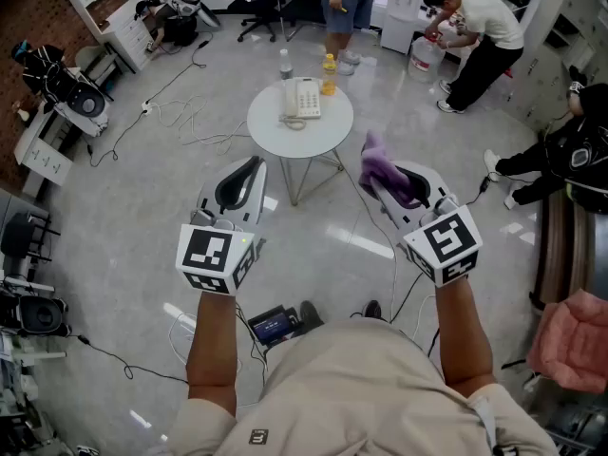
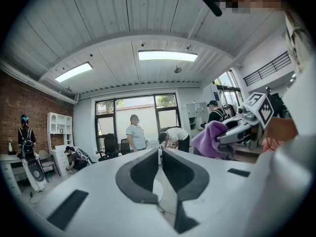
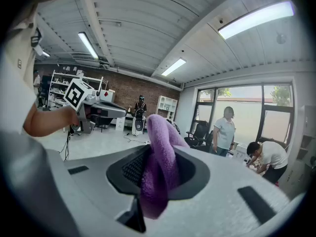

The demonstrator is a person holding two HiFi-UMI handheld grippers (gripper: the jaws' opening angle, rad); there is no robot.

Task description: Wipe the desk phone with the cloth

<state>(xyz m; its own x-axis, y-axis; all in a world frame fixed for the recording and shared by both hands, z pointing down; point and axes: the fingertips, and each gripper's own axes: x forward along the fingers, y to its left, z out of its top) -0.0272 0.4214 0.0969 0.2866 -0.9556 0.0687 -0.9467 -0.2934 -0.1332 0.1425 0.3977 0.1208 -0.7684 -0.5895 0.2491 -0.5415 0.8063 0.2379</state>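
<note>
A white desk phone [image 1: 302,99] lies on a small round white table [image 1: 275,129] in the middle of the room, some way ahead of both grippers. My right gripper [image 1: 384,172] is shut on a purple cloth [image 1: 382,166], whose bunched folds stick up from between the jaws [image 3: 159,158]. My left gripper [image 1: 249,167] is held level beside it, shut and holding nothing [image 2: 160,157]. Both grippers hover in the air short of the table, above the floor.
A clear bottle [image 1: 285,64] and a yellow bottle [image 1: 328,75] stand on the table by the phone. Cables trail over the grey floor [image 1: 171,112]. People stand and crouch at the back and right [image 1: 480,36]. Shelves and desks line the left wall [image 1: 100,8].
</note>
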